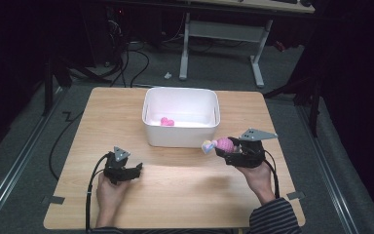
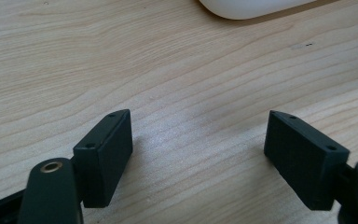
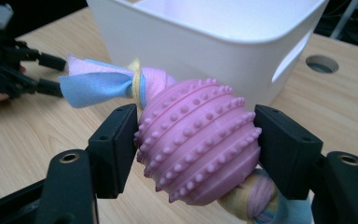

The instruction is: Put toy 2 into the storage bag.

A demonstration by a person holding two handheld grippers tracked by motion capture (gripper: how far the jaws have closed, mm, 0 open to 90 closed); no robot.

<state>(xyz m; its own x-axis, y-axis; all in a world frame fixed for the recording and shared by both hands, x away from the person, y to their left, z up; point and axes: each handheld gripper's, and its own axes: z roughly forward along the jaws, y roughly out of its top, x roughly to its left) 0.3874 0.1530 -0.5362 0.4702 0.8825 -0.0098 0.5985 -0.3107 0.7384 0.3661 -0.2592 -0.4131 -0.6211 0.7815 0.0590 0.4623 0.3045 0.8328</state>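
Note:
A pink studded rubber ball toy (image 3: 200, 149) with blue, yellow and pink cloth tails (image 3: 103, 83) sits between the jaws of my right gripper (image 3: 196, 151), which is shut on it. In the high view the right gripper (image 1: 230, 148) holds the toy (image 1: 220, 144) above the table, just right of the white bin (image 1: 181, 137). A small pink object (image 1: 167, 122) lies inside the bin. My left gripper (image 2: 198, 156) rests low over bare wood with its jaws wide apart and nothing between them; in the high view the left gripper (image 1: 137, 170) is near the front left.
The light wooden table (image 1: 175, 195) has a round hole (image 3: 322, 64) near the bin's far side. The bin's corner (image 2: 256, 7) lies ahead of the left gripper. Beyond the table stand a desk frame (image 1: 224, 34), floor cables and dark surroundings.

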